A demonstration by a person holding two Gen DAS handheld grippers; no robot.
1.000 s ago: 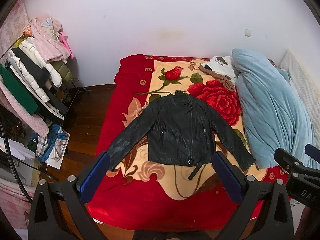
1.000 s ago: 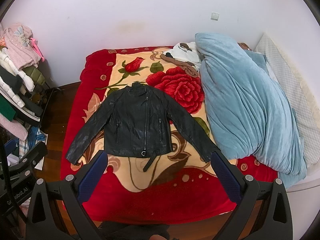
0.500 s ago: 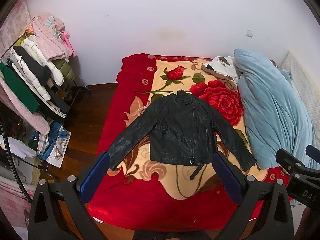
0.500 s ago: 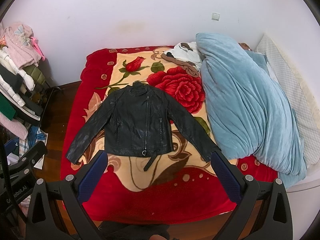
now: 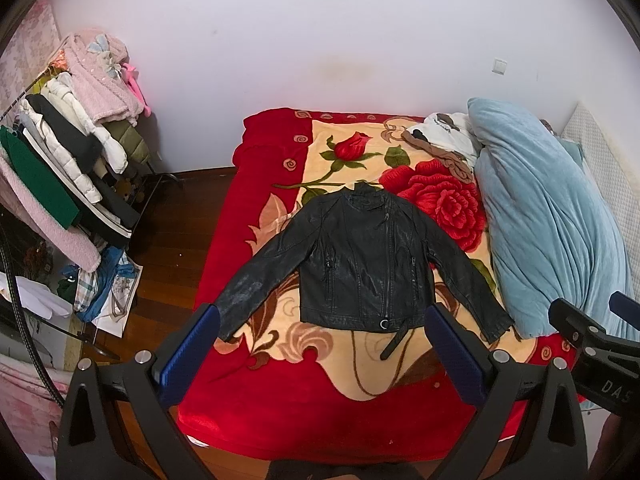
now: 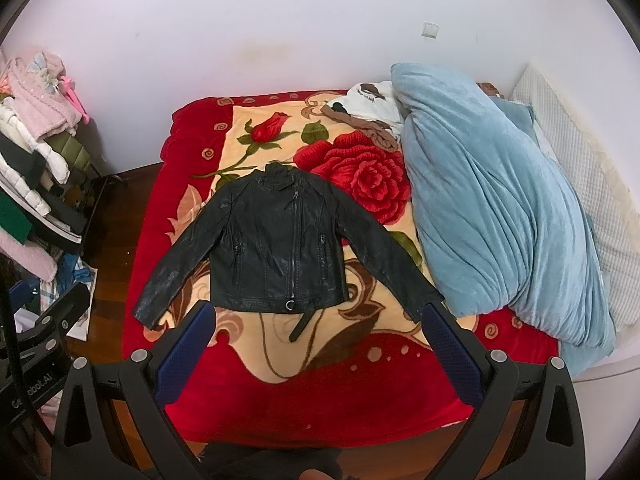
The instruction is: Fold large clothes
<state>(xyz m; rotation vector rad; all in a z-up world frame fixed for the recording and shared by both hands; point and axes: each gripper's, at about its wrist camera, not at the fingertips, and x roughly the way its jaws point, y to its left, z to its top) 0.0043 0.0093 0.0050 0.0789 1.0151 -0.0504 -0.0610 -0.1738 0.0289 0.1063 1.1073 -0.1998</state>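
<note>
**Both claws released above an unfolded jacket**

Left gripper [image 5: 320,348] and right gripper [image 6: 316,344] are each held well above the foot of the bed, jaws spread wide and holding nothing. A black leather jacket [image 5: 362,268] lies flat, front up and zipped, on the rose-patterned blanket [image 5: 320,384], collar toward the wall, both sleeves angled outward and down, and a belt strap [image 6: 302,322] trailing from the hem. A blue duvet [image 6: 500,216] is heaped just beside the jacket's right-hand sleeve; a loaded clothes rack [image 5: 60,176] stands on the floor to the left. Folding appears not yet begun: this is the approach stage. The next move likely calls for descending to a sleeve cuff or shoulder and drawing that sleeve across the chest; the stiff leather may resist a crisp crease.
</note>
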